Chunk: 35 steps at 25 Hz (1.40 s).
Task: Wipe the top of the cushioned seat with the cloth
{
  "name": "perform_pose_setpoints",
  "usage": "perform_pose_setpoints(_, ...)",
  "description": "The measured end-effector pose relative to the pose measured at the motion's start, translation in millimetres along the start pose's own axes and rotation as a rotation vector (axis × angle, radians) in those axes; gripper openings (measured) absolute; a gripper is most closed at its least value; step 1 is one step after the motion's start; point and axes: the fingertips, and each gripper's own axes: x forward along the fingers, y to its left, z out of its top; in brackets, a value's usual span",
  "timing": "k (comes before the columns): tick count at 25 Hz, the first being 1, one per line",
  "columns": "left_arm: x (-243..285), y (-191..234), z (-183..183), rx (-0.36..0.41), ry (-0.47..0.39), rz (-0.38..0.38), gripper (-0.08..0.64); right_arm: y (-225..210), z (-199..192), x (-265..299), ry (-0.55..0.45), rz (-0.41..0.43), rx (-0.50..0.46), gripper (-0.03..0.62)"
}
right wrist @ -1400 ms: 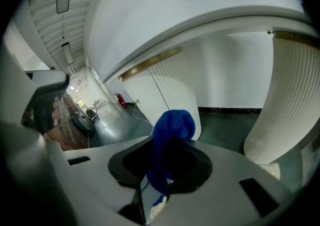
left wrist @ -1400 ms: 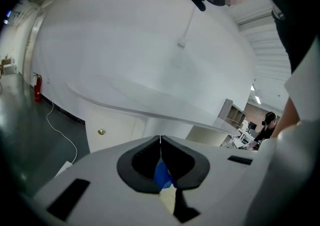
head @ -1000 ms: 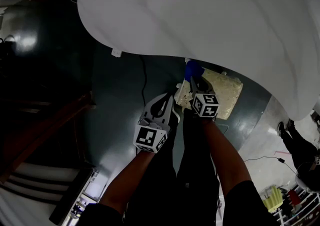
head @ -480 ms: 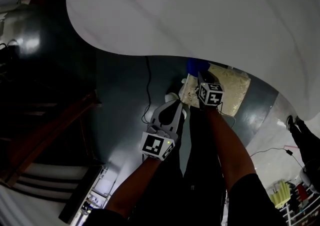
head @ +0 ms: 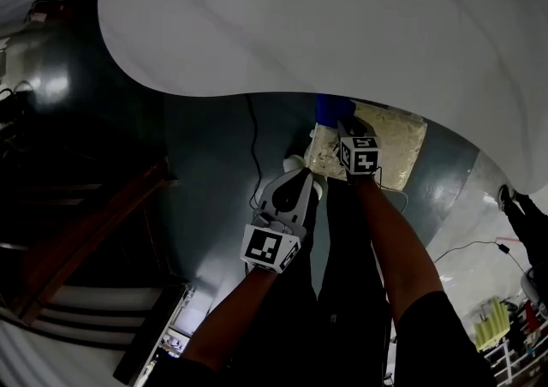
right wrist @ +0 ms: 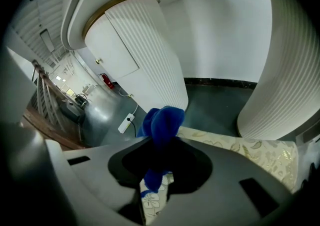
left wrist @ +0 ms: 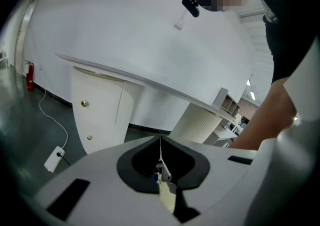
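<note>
Your right gripper (head: 341,130) crept over the cushioned seat (head: 396,139), pinching the cloth (head: 331,109). Left gripper (head: 301,176) jaws are pressed together, empty. Probably lower and wipe next.

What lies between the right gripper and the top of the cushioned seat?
The blue cloth. It is clamped in the right gripper and hangs over the flowered cushioned seat. The right gripper view shows this.

We find the seat (head: 396,142) on the floor (head: 205,180), partly under the tabletop (head: 342,26). The cloth (head: 331,109), in the right tongs (head: 340,130), sits over the seat's left end. The left tongs (head: 301,178) hang further left, nearer us, beside a cable (head: 254,141).
</note>
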Motion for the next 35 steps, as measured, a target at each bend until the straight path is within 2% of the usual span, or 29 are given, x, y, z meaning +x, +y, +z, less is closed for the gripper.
perform_pose_setpoints(6, 9, -9, -6, 0.009, 0.011, -0.013, 0.02, -17, -9, -2, 0.015, -0.011, 0.017, 0.092)
perform_pose_setpoints(13, 18, -29, -3, 0.029, 0.004, -0.029, 0.02, -58, -29, -20, 0.032, -0.073, 0.108, 0.092)
perform_pose_setpoints(35, 40, -59, 0, 0.057, 0.025, -0.088, 0.02, -111, -47, -56, 0.041, -0.124, 0.11, 0.092)
